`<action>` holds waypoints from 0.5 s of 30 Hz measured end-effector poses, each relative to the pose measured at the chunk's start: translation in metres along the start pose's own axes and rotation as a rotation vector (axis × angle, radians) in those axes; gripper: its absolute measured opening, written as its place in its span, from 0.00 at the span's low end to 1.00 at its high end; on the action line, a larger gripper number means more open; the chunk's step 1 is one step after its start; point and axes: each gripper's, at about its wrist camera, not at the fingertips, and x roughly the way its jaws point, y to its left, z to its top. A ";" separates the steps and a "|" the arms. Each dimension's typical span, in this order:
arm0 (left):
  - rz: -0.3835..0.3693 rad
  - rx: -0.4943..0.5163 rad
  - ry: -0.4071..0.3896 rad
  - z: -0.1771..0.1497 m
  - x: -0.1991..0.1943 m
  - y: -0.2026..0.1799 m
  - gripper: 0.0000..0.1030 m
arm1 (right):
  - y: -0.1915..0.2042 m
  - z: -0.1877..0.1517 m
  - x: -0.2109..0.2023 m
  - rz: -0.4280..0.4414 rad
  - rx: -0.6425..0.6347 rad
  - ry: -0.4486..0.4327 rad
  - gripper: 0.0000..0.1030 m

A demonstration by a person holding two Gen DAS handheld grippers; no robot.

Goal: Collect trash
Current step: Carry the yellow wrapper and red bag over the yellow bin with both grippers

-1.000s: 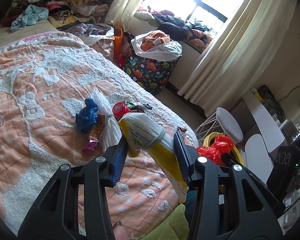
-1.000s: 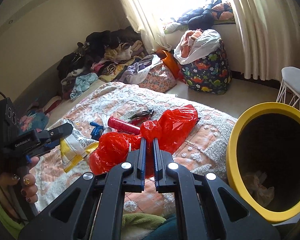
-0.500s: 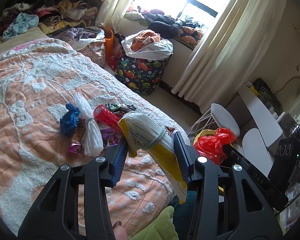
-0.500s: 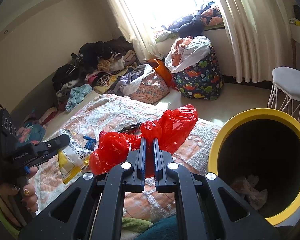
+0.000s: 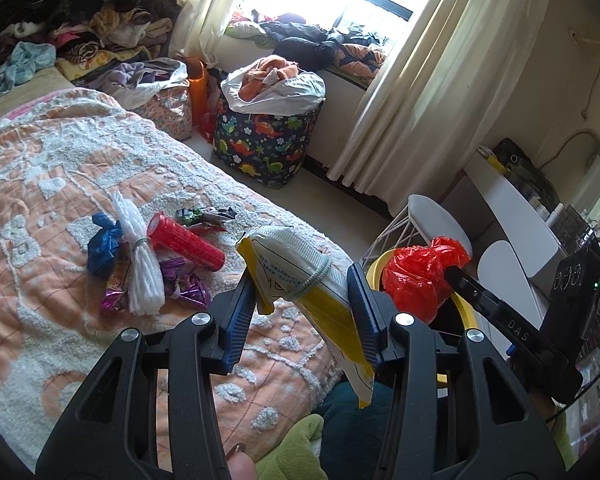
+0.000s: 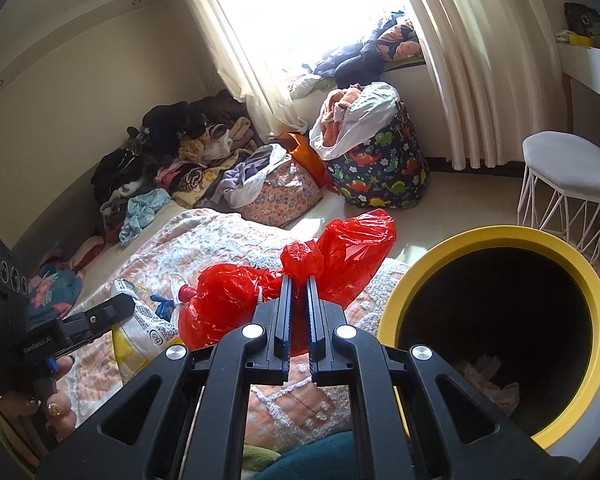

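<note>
Your right tongs are squeezed tight on a crinkly red plastic bag, with only a thin gap between the two fingers. Your left tongs are clamped on a yellow and white plastic packet with a green rubber band, and its long end hangs down past the fingers.

The round bin with the yellow rim sits on the floor, just to the right of the red bag and lower down. The bag is not over the hole yet. It hangs over the edge of the bed with the orange and white fluffy blanket. Your right hand is nearer the bin, so I think the red bag should go in first: move it right, over the dark hole, then open the tongs.

The right camera looks into the bin and shows some crumpled pale trash at the bottom. The left camera shows only a bit of the yellow rim behind the bag. But it shows what is left on the bed: a red tube, a white bundle of strips, a blue scrunched bag and shiny purple wrappers.
</note>
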 end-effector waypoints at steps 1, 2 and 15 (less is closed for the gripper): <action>-0.004 0.005 0.002 0.000 0.001 -0.003 0.37 | -0.002 0.000 -0.001 -0.005 0.005 -0.004 0.06; -0.007 0.008 0.004 0.000 0.002 -0.005 0.37 | -0.004 0.001 -0.002 -0.009 0.010 -0.006 0.06; -0.042 0.072 0.031 -0.004 0.022 -0.041 0.37 | -0.034 0.009 -0.012 -0.069 0.078 -0.048 0.06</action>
